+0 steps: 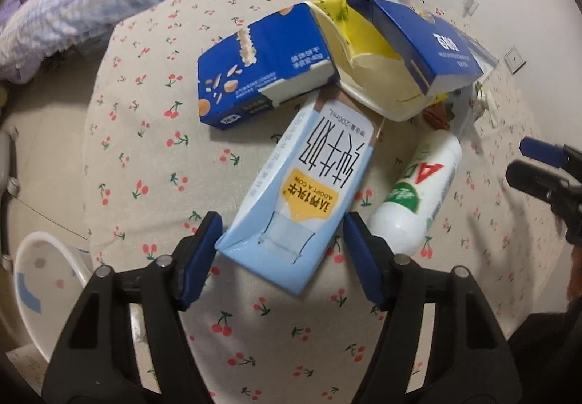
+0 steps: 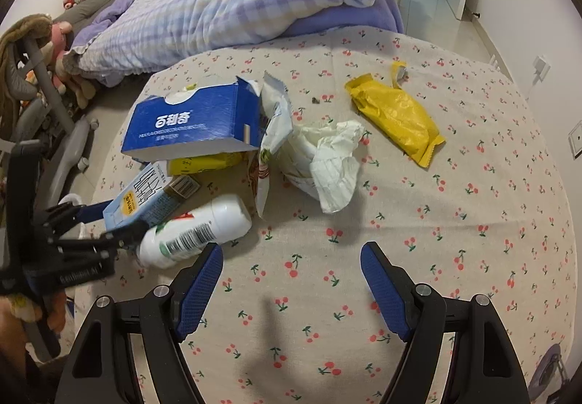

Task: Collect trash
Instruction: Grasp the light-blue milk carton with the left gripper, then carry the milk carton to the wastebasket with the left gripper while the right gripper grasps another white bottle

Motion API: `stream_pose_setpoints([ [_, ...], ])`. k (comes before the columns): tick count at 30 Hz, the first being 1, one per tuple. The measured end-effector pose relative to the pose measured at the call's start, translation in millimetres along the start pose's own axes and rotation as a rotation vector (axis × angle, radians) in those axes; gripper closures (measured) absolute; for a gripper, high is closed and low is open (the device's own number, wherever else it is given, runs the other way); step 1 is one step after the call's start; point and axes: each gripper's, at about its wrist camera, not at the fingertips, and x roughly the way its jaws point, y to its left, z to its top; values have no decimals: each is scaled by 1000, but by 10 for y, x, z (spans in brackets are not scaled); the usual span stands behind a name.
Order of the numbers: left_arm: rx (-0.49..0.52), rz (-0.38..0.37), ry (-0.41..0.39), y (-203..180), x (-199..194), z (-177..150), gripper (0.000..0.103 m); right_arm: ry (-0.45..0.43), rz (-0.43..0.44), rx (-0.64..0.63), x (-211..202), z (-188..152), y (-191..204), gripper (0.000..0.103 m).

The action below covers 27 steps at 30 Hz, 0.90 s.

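On tablecloth (image 2: 418, 222): one milk carton (image 1: 305, 178), one bottle (image 1: 418, 193), two blue boxes (image 1: 262, 66).

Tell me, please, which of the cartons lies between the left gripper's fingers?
The light-blue milk carton: its near end sits inside the open left gripper. The two dark-blue boxes lie farther off, beyond it.

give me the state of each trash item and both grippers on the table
left gripper: open, fingers either side of the milk carton's end
right gripper: open, holding nothing
milk carton: flattened, lying down
white bottle: on its side
blue box: torn open, end flap up
second blue box: lying flat
yellow wrapper: torn open, lying apart from the pile
tissue: crumpled
cherry-print tablecloth: spread flat
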Motion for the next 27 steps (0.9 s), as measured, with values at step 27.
stream_pose_setpoints([
  [27,-158,25,144,518,-322,-792,41,184,124,122,727,51,653,23],
])
